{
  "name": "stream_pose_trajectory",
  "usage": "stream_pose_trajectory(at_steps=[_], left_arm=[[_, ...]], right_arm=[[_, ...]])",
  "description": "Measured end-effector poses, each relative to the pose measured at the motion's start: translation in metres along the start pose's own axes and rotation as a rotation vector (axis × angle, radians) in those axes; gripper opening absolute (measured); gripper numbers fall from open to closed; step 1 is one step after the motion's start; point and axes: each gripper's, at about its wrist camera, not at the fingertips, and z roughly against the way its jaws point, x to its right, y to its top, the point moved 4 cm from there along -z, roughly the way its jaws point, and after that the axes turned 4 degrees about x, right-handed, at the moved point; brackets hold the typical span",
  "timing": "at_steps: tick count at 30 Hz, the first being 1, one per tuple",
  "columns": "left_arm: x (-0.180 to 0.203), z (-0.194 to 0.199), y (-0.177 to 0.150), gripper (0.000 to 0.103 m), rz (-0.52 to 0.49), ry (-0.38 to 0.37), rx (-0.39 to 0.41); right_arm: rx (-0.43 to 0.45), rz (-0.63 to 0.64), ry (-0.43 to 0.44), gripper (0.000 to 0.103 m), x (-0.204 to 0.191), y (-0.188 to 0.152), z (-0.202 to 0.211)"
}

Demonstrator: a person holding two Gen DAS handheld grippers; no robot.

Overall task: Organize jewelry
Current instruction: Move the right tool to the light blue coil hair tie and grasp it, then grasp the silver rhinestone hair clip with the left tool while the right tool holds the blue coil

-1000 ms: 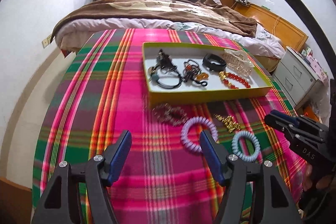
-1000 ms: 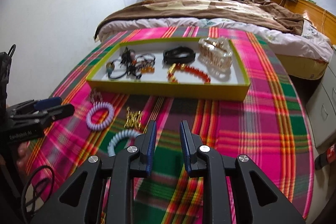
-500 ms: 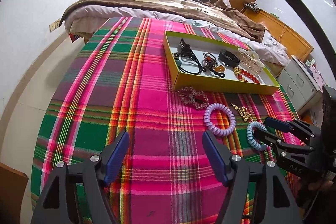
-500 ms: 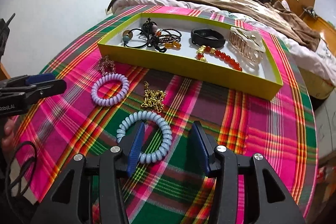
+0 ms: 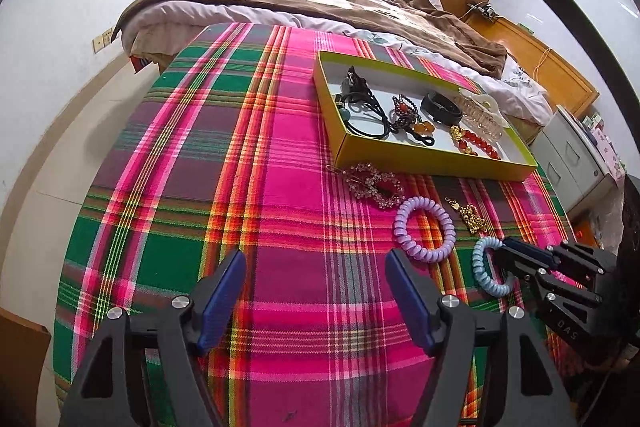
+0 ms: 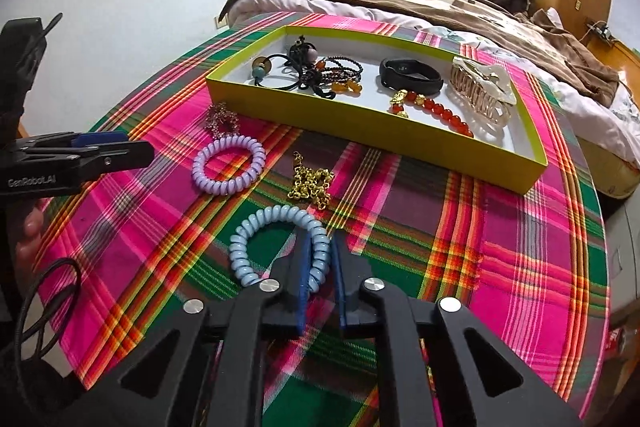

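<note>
A yellow-green tray (image 5: 432, 169) (image 6: 372, 133) on the plaid cloth holds several pieces of jewelry. In front of it lie a sparkly brooch (image 5: 374, 183) (image 6: 222, 119), a purple coil bracelet (image 5: 425, 229) (image 6: 229, 165), a gold chain (image 5: 472, 217) (image 6: 312, 183) and a light blue coil bracelet (image 5: 486, 271) (image 6: 276, 243). My right gripper (image 6: 320, 259) (image 5: 506, 259) is shut on the right side of the blue coil bracelet, which rests on the cloth. My left gripper (image 5: 316, 287) (image 6: 136, 151) is open and empty, left of the purple bracelet.
The table with the plaid cloth (image 5: 240, 147) stands against a bed (image 5: 320, 3) with a brown blanket. A white wall is on the left. Grey drawers (image 5: 572, 155) stand at the right, beyond the table edge.
My right gripper moved down and forward over the blue coil bracelet and closed on its right side. The left gripper drew back and left a little, still open.
</note>
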Motion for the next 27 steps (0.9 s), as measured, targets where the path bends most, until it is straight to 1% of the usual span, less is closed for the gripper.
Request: stream_pose_trajectory(at_steps=[5,7,10,13,16,18,27], left_arm=[[0.002,-0.006,0.009,0.071,0.0,-0.001,-0.006],[0.003,-0.011,0.015,0.071,0.008,0.001,-0.012],[0.008,-0.022,0.024,0.071,0.028,-0.021,-0.029],[0.014,-0.033,0.031,0.072,0.032,0.012,-0.041],[0.023,-0.04,0.035,0.076,0.026,0.011,-0.044],[0.027,-0.048,0.038,0.076,0.026,0.043,-0.059],[0.034,-0.058,0.043,0.076,0.01,0.127,-0.044]], right_arm=[[0.021,-0.043,0.009,0.009,0.01,-0.008,0.009],[0.034,-0.074,-0.005,0.009,0.019,-0.009,0.013],[0.051,-0.111,-0.022,0.009,0.032,-0.01,0.02],[0.066,-0.129,-0.03,0.009,0.039,-0.01,0.023],[0.078,-0.14,-0.029,0.009,0.043,-0.01,0.025],[0.082,-0.144,-0.025,0.009,0.045,-0.009,0.025],[0.09,-0.152,-0.001,0.009,0.049,-0.007,0.023]])
